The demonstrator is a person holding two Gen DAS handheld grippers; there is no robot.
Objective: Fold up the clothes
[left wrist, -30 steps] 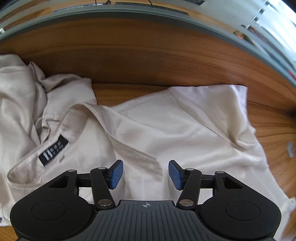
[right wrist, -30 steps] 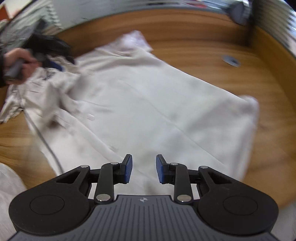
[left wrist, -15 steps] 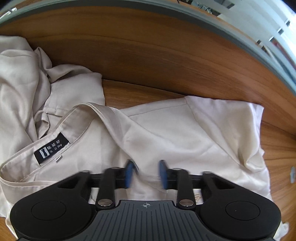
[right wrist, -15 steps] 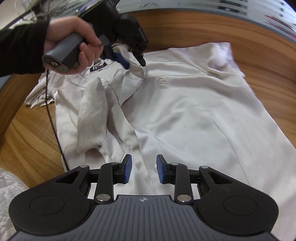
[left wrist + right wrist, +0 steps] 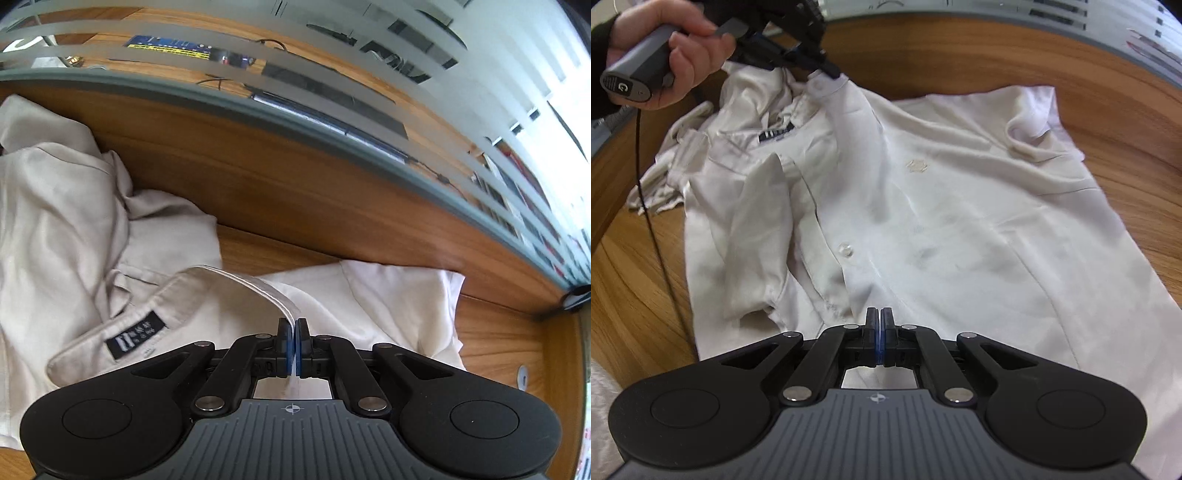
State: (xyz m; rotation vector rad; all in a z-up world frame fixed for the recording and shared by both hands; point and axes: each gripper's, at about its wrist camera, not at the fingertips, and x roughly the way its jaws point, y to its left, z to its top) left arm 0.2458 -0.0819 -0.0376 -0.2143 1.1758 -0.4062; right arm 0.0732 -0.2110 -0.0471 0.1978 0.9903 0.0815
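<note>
A cream short-sleeved shirt (image 5: 960,229) lies spread on the wooden table, collar at the far left, with a black neck label (image 5: 135,338). My left gripper (image 5: 294,338) is shut on the collar's front edge (image 5: 258,286) and lifts it a little; it also shows in the right wrist view (image 5: 827,72), held by a hand. My right gripper (image 5: 878,325) is shut on the shirt's front placket near the hem, by a clear button (image 5: 846,249).
The wooden table (image 5: 288,192) ends at a grey-edged frosted glass partition (image 5: 332,122) behind the shirt. A black cable (image 5: 653,229) hangs from the left gripper across the table. More pale cloth (image 5: 600,413) lies at the lower left. A small metal disc (image 5: 522,376) sits in the tabletop at the right.
Both grippers have closed from open. The left one took hold of the collar edge and raised it. The right one closed on the front placket.
</note>
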